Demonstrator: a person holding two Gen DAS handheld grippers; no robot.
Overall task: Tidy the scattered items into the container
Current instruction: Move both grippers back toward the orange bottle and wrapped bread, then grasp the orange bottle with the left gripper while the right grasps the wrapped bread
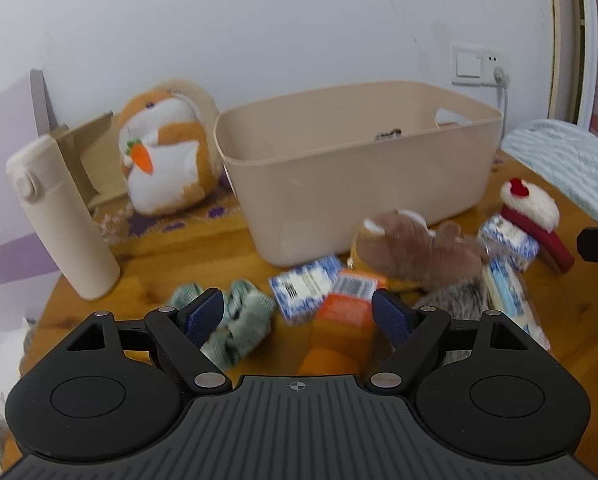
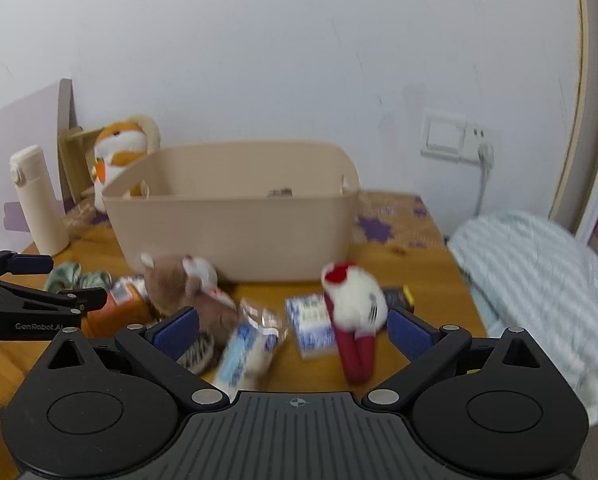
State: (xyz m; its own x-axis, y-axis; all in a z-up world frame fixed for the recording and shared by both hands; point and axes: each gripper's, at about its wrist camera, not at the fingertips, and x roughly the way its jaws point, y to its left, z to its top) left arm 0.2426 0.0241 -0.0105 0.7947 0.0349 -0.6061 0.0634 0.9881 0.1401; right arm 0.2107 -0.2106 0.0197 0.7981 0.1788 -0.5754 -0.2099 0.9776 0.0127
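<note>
White wall is backing a wooden table (image 1: 227, 248), and we are taking the beige tub (image 1: 359, 184) on it as our landmark. We are seeing a smooth plastic tub with rounded corners; only a small dark thing (image 1: 388, 135) is showing inside near its far wall, too blurred to name. Left of the tub a fluffy orange-and-white plush (image 1: 167, 148) is sitting upright, and further left a matte cream bottle (image 1: 59, 220) is standing.

In front of the tub the clutter is lying loose: a furry brown plush (image 1: 415, 252), blue-patterned cartons (image 1: 303, 292), an orange carton (image 1: 343, 320), a crumpled green cloth (image 1: 239, 320), a crinkly clear packet (image 2: 247, 348) and a white doll with red legs (image 2: 355, 316).

We are holding our left gripper (image 1: 297, 312) with jaws apart over the cloth and orange carton, gripping nothing. Our right gripper (image 2: 293, 332) is gaping wide around the packet and doll, pads touching neither.
</note>
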